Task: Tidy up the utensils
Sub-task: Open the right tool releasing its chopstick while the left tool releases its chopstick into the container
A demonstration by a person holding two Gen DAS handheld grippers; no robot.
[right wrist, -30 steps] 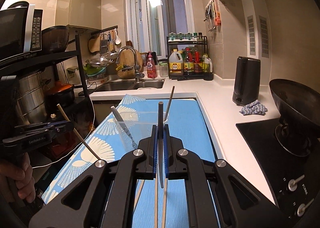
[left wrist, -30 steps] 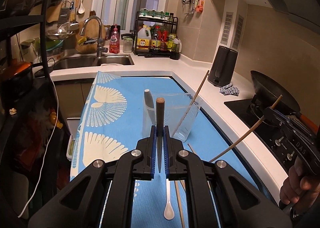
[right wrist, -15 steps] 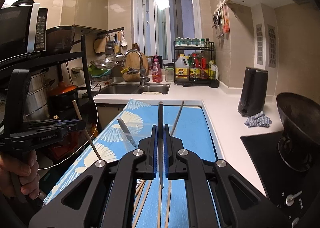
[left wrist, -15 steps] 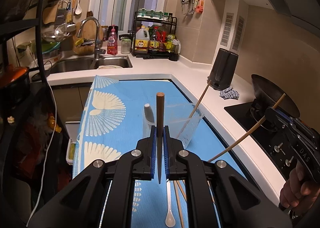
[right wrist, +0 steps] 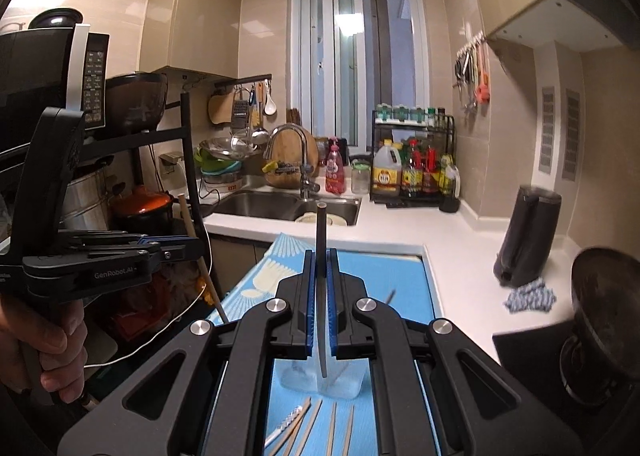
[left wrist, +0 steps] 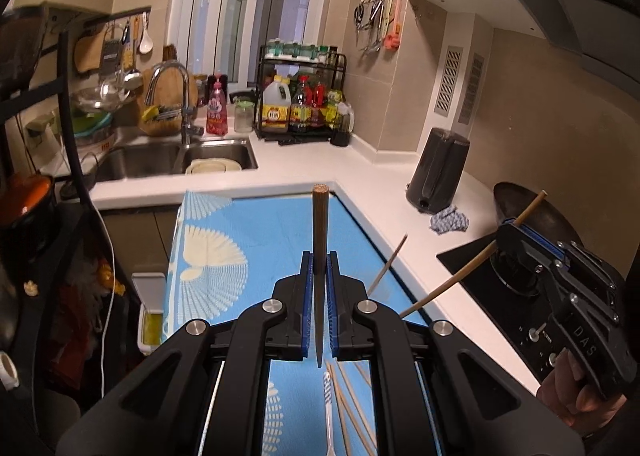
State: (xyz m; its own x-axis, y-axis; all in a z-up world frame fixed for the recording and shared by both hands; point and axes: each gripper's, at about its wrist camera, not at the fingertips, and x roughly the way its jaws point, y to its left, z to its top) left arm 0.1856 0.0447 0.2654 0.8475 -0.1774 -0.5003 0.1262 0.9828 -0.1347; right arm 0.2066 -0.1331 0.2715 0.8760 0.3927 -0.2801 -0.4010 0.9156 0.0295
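The left gripper [left wrist: 319,280] fingers clamp one chopstick [left wrist: 319,232]. The right gripper [right wrist: 320,280] fingers clamp another chopstick [right wrist: 320,240], above the blue-matted counter [right wrist: 384,276].

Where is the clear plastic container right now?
In the right wrist view the clear container stands on the blue patterned mat, low in the frame behind the right gripper, with loose chopsticks lying in front of it.
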